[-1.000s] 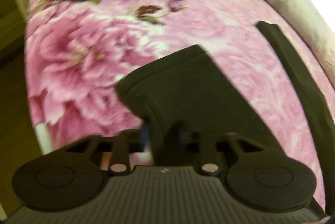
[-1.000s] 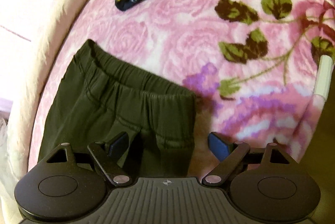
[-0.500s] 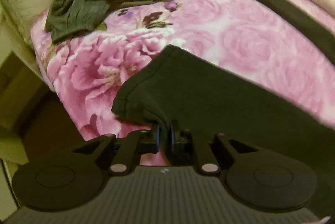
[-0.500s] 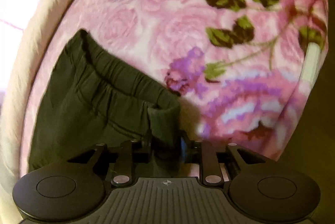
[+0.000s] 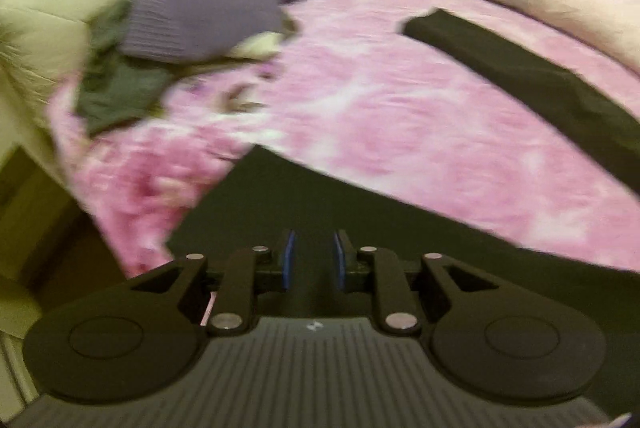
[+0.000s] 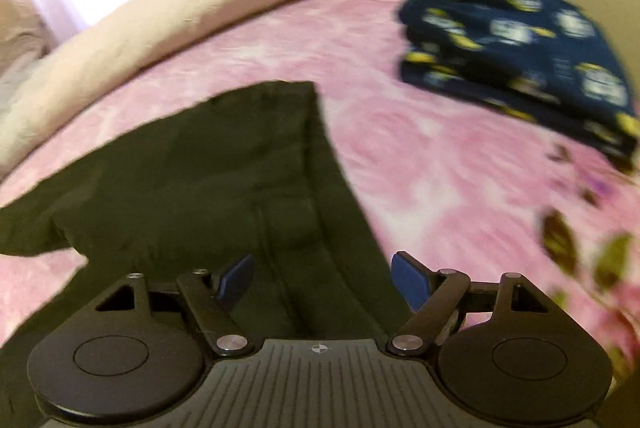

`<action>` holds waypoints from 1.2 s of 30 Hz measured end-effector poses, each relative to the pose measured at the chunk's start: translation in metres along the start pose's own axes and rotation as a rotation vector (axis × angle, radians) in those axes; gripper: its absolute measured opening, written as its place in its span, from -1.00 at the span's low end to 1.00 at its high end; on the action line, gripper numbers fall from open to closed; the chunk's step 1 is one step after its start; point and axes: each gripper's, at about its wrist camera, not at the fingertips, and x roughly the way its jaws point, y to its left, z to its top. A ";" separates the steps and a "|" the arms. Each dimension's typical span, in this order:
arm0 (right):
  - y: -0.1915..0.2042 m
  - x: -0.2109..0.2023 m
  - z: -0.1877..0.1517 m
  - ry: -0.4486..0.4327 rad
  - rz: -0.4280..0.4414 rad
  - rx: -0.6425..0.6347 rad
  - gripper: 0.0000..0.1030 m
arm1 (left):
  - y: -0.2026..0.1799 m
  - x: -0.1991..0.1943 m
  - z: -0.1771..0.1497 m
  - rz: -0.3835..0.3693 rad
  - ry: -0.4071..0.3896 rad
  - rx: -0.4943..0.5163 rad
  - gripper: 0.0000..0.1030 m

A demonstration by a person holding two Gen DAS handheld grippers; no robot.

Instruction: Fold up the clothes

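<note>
Left wrist view, blurred: a heap of clothes [image 5: 188, 39], purple over grey-green, is being seen at far left on the pink floral blanket [image 5: 400, 131]. The dark trousers [image 5: 320, 203] are lying spread below the left gripper [image 5: 313, 260]; its jaws have just been opening, a narrow gap showing between the blue pads, no cloth seen pinched.

Right wrist view: the trousers' waistband end [image 6: 240, 171] is lying under the right gripper [image 6: 324, 280], jaws just opened wide, nothing clamped. Folded navy printed clothes [image 6: 516, 55] are resting at far right.
</note>
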 end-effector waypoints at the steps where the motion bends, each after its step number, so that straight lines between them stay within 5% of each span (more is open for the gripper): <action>1: -0.002 0.008 0.007 0.000 0.033 0.003 0.54 | -0.009 0.002 0.000 -0.037 0.010 -0.008 -0.66; 4: -0.011 0.032 0.028 0.022 0.125 0.024 0.26 | -0.035 0.007 0.001 -0.118 0.039 -0.027 -0.66; 10: -0.043 0.072 0.047 0.125 0.271 0.096 0.26 | -0.078 0.011 -0.003 -0.281 0.095 -0.039 -0.66; 16: -0.056 0.098 0.064 0.145 0.398 0.152 0.20 | -0.103 0.019 -0.010 -0.297 0.146 -0.041 -0.66; 17: -0.053 0.101 0.068 0.145 0.403 0.135 -0.48 | -0.105 0.021 -0.010 -0.295 0.155 -0.050 -0.66; 18: -0.050 0.105 0.072 0.155 0.385 0.111 -0.89 | -0.107 0.022 -0.011 -0.294 0.164 -0.056 -0.66; 21: -0.038 0.095 0.080 0.118 0.354 -0.025 -0.94 | -0.114 0.025 -0.011 -0.294 0.174 -0.051 -0.67; 25: -0.032 0.074 0.083 -0.006 0.282 -0.132 -0.97 | -0.124 0.029 -0.011 -0.287 0.168 0.012 -0.66; 28: -0.033 0.106 0.073 0.045 0.160 -0.118 -0.96 | -0.131 0.033 -0.016 -0.271 0.170 0.055 -0.66; 32: -0.016 0.103 0.070 0.002 0.072 -0.135 -0.91 | -0.135 0.033 -0.018 -0.256 0.162 0.092 -0.66; 35: -0.006 0.080 0.068 -0.060 -0.046 -0.142 0.17 | -0.133 0.030 -0.017 -0.253 0.161 0.096 -0.66; 36: -0.002 0.068 0.067 -0.099 -0.074 -0.150 0.19 | -0.132 0.029 -0.018 -0.249 0.156 0.097 -0.66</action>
